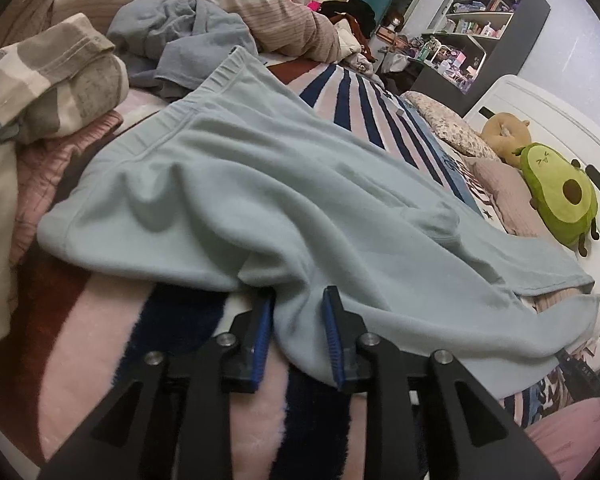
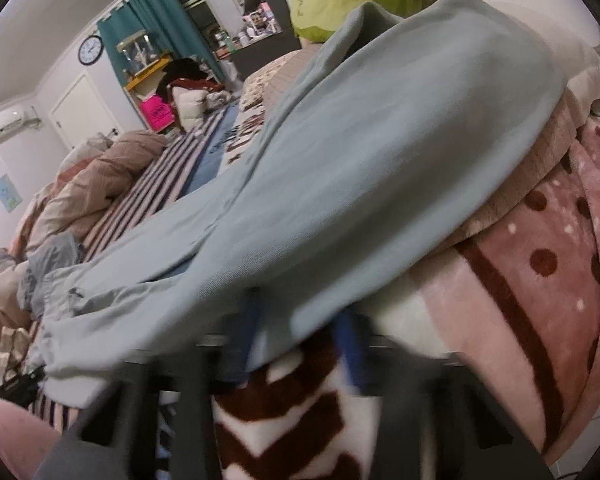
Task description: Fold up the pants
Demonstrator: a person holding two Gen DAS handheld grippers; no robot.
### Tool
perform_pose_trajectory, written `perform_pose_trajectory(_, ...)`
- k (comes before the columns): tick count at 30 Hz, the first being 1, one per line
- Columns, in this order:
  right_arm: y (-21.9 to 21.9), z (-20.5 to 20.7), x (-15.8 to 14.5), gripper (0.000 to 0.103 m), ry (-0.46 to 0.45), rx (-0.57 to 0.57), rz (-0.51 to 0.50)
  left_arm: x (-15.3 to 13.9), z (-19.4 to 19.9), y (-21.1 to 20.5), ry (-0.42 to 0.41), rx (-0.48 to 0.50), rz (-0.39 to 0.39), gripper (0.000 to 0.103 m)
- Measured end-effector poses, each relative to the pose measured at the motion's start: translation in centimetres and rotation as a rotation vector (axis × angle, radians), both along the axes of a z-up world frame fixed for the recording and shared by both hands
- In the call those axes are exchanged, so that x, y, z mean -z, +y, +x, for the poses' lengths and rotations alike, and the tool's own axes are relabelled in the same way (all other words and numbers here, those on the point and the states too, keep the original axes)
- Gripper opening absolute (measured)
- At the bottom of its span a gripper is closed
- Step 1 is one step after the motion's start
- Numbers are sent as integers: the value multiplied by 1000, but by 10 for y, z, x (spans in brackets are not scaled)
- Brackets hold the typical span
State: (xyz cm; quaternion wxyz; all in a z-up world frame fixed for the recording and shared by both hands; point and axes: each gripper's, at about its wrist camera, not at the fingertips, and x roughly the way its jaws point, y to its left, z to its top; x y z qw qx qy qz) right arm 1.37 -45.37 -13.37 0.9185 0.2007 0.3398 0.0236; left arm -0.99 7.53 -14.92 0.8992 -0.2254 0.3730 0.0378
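Left wrist view: pale blue pants (image 1: 284, 184) lie spread on the striped bed (image 1: 100, 320), both tongs at their near edge.
Left tongs (image 1: 300, 320) straddle the hem, jaws apart; right tongs (image 2: 300, 344) blurred, seemingly apart. Likely first fold: next, clamp and lift.

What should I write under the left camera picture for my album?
Left gripper straddles the edge of light blue pants spread on a striped blanket.
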Motion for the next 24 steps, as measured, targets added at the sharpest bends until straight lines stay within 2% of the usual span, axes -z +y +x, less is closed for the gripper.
perform_pose_trajectory(1,1,-2,0,6,-4,-7,-5,0,-1,1,0,-2,-4,21)
perform_pose_trajectory(5,0,-15,-5,3,-43,3,-19,-2,-2,1,2,-3,14,21)
perform_pose_trajectory(10,-7,-30,-13,3,-69,48,3,-4,-4,0,12,-2,30,21)
perform_pose_trajectory(14,-10,-47,-20,3,-92,36,5,-6,-4,-3,33,8,53,21)
perform_pose_trajectory(18,-20,-55,-17,3,-90,44,50,-10,-1,-10,40,19,73,21)
perform_pose_trajectory(20,-25,-51,-12,6,-63,68,35,-10,2,-12,43,23,74,25)
perform_pose_trajectory(21,-29,-50,-9,7,-52,76,45,-10,3,-13,41,21,75,32)
perform_pose_trajectory(22,-34,-47,-6,17,-36,79,67,-10,3,-13,39,17,74,41)
perform_pose_trajectory(23,-39,-45,-2,36,-30,80,88,-9,4,-13,36,18,67,43)
perform_pose_trajectory(24,-44,-42,1,40,-38,79,116,-8,5,-13,35,20,62,48)
